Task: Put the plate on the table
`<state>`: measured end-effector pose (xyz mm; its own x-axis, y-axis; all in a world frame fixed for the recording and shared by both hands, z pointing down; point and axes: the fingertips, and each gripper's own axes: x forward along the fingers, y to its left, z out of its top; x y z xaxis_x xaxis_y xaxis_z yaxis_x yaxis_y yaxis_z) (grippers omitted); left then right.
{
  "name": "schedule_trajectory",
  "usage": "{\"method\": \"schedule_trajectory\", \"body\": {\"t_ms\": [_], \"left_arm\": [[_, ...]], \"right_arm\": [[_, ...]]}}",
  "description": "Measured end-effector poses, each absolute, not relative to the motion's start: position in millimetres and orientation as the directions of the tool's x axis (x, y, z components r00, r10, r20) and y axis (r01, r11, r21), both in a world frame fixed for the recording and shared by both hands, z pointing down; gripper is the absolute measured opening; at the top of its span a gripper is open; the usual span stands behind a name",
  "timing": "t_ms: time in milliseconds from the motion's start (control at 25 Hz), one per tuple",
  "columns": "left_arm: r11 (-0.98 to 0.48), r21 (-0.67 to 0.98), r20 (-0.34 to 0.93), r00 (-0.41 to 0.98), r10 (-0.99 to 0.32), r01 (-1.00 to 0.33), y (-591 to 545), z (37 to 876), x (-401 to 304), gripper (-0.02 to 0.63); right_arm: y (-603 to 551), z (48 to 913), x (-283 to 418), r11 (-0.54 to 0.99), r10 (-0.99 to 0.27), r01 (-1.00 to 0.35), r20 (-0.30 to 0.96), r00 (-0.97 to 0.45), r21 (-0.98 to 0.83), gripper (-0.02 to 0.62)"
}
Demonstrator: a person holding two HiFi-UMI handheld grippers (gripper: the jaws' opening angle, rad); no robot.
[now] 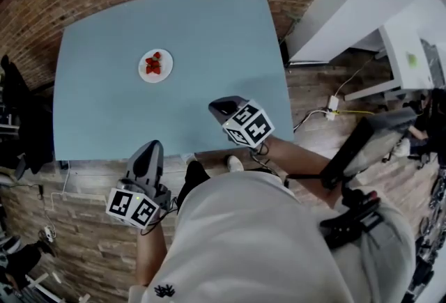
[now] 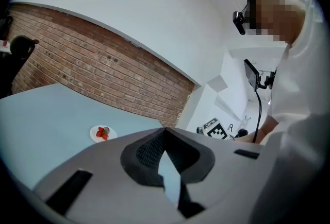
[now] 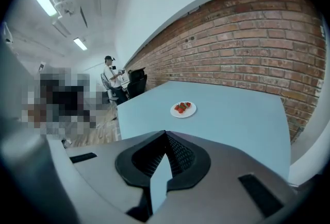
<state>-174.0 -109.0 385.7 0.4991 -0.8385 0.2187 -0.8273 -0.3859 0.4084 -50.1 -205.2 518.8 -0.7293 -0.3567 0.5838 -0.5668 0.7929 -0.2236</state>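
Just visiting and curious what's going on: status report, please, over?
Left gripper and right gripper shut, empty, well short of the plate. Plate, strawberries on it, already on the table. Nothing between grippers and plate.

In the head view, the red pieces [image 1: 154,63] on the plate [image 1: 145,74] are too small for you to count or name. Your right claw [image 1: 221,109] covers part of the near edge of the desk [image 1: 174,23] at centre frame. In the left gripper view, your left claw [image 2: 165,130] hides the desk's near part with its own body, and the frame's left edge cuts the desk off.
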Motion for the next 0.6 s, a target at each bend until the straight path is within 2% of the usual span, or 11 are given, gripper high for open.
{"method": "schedule_trajectory", "body": {"t_ms": [600], "left_arm": [[-0.363,0.393,0.228,0.472,-0.852,-0.845,-59.4,387.8,-106.8,0.002]], "right_arm": [[-137.9,437.5,11.8,0.889,-0.343,-0.442,0.464,-0.817,-0.12,0.008]]}}
